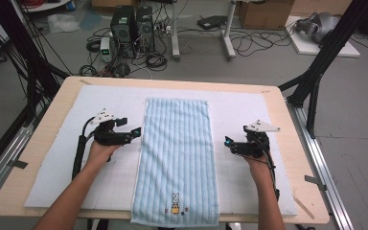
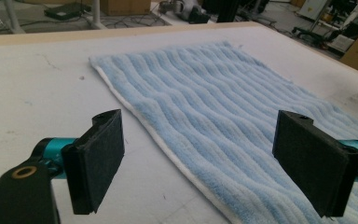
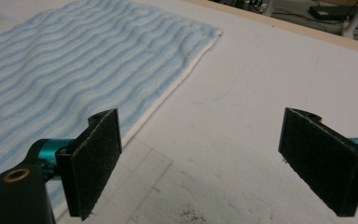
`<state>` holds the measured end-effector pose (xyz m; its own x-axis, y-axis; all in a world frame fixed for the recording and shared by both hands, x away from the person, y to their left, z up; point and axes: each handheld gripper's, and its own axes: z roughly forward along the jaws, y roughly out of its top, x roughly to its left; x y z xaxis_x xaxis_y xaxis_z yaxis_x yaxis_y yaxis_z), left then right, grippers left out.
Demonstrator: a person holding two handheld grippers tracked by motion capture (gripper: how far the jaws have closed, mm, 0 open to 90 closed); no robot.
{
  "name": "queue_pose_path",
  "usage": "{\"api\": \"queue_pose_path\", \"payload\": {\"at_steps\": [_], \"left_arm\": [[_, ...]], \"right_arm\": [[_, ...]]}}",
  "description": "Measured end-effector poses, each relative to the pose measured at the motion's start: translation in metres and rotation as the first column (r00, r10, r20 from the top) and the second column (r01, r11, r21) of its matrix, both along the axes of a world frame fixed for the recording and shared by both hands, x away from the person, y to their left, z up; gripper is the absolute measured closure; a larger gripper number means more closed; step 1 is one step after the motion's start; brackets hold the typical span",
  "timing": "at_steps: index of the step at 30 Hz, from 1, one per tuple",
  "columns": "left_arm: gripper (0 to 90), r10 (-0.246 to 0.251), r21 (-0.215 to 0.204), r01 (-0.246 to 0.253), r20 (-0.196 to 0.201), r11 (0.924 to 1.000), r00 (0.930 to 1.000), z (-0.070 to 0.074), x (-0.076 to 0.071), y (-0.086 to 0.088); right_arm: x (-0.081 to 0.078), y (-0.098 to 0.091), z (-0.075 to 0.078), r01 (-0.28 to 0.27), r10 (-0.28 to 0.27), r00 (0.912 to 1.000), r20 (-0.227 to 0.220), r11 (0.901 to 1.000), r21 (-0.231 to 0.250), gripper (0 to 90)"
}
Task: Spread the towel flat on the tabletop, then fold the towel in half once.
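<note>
A light blue ribbed towel (image 1: 177,153) lies flat along the middle of the white mat (image 1: 249,110), its near end hanging a little over the table's front edge. A small rabbit picture (image 1: 175,203) is stitched near that end. My left gripper (image 1: 136,133) sits just beside the towel's left edge, open. In the left gripper view the left gripper (image 2: 200,158) has its jaws wide apart, and the towel (image 2: 223,107) and its white hem run between and beyond them, untouched. My right gripper (image 1: 227,143) rests a short way right of the towel, open. In the right gripper view the right gripper (image 3: 205,158) frames bare mat, with the towel (image 3: 74,60) off to its left.
The mat covers a wooden table (image 1: 299,158) with a bare rim all round. Black frame legs (image 1: 316,72) stand at the right and left corners. On the floor behind are computer towers (image 1: 132,24), loose cables and cardboard boxes (image 1: 263,14).
</note>
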<state>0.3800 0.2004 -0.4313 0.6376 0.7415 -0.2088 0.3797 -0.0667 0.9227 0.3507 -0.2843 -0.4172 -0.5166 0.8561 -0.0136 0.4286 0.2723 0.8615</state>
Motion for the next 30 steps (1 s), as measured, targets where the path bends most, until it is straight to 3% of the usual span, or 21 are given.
{"api": "queue_pose_path", "payload": {"at_steps": [11, 25, 30], "left_arm": [[17.2, 0.006, -0.014, -0.006, 0.005, 0.9999, 1.0, 0.002, -0.002, 0.0], [18.5, 0.042, -0.005, -0.042, -0.006, 0.9991, 0.9991, -0.001, 0.003, 0.001], [22.1, 0.06, -0.016, -0.06, -0.028, 0.9981, 0.9978, -0.001, 0.014, 0.0]], "right_arm": [[-0.004, -0.008, 0.004, 0.036, -0.036, 0.9992, 0.016, 0.9984, 0.044, 11.5], [-0.004, -0.006, 0.004, 0.025, -0.025, 0.9997, 0.0, 0.9989, 0.039, 11.5], [-0.002, -0.006, 0.002, 0.023, -0.022, 0.9997, -0.012, 0.9989, 0.041, 11.5]]}}
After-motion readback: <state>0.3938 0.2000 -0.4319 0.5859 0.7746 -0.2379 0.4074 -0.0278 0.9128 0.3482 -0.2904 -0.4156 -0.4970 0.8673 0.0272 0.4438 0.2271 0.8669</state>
